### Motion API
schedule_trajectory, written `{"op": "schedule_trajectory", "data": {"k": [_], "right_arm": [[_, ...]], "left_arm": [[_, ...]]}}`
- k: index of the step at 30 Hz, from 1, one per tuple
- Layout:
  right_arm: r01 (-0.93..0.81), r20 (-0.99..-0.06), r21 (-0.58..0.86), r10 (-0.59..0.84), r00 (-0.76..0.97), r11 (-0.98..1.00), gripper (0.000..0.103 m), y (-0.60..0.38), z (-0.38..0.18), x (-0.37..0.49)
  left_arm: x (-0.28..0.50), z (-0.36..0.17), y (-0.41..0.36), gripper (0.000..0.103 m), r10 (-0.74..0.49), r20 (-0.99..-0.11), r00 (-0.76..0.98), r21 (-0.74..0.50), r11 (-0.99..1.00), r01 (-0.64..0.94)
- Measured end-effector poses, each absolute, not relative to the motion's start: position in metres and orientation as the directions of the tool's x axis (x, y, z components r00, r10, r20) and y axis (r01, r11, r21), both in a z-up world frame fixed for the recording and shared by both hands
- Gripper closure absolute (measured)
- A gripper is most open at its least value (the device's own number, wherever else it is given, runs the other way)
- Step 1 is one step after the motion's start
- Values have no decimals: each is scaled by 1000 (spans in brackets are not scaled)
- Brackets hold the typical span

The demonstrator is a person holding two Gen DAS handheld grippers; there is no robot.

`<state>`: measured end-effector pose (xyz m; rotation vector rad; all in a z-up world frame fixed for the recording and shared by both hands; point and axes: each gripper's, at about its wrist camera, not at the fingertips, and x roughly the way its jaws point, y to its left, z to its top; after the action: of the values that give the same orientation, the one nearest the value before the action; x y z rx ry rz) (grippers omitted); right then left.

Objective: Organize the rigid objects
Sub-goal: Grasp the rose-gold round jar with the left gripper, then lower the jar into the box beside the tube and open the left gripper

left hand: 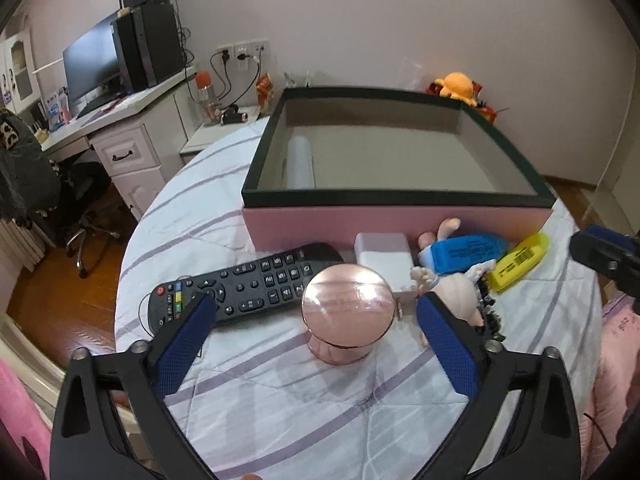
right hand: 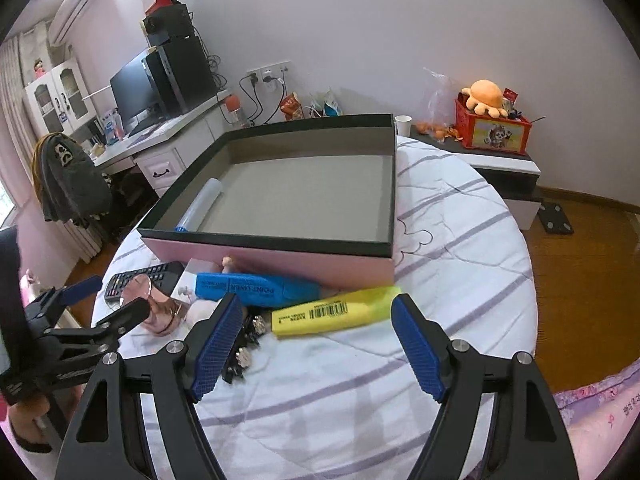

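Left gripper (left hand: 312, 320): jaws wide, holding nothing. The rose-gold round jar (left hand: 347, 312) sits right between the pads, lid up, not touched on either side. It's centred in the gap, so a straight close should take it; round body, no long axis to line up.

Right gripper (right hand: 318, 344): jaws well apart, empty. Yellow highlighter (right hand: 334, 312) lies just ahead at 12 o'clock, between the fingertip lines and just beyond the tips. Long axis runs roughly 9-to-3 across the gap, i.e. along the closing direction. My read: the wrist needs a roll before closing, or the pads land on the ends.

Outward from there:
- blue highlighter (right hand: 256, 290), 11 o'clock of the yellow one, lying against the box wall
- small doll (left hand: 452, 292), 3 o'clock of the jar, partly under the blue marker
- black studded item (right hand: 244, 344) by the right gripper's left pad; can't tell what it is, blurred
- white block (left hand: 384, 258), 12 o'clock of the jar
- TV remote (left hand: 240, 284), 10 o'clock of the jar, long axis 8-to-2
- pink open box (right hand: 280, 258) behind all of it, holding only a translucent tube (right hand: 204, 202) along its left wall

Everything sits on the striped bedcover (right hand: 360, 392). Left is nearer the jar, right nearer the highlighters.
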<state>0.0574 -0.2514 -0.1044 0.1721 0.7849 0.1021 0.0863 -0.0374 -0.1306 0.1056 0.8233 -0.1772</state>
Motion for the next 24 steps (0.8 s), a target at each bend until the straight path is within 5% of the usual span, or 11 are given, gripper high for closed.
{"op": "schedule_trajectory", "data": {"k": [6,8,24], "right_arm": [[-42,-688,204,174,704,978,25,-258,-107,55],[-51,-689,199,176,703,979,25,-255,-107,54],[-104,-657,199,211,724,974,25,-254,-98,57]], "left_arm": [[95,-141,-45,30,-101,-764,638,44,977,207],[95,-143,-46,55,-144,-770,622,5,973,231],[89,-74,-42,56,-234,-679,695,-38,957,286]]}}
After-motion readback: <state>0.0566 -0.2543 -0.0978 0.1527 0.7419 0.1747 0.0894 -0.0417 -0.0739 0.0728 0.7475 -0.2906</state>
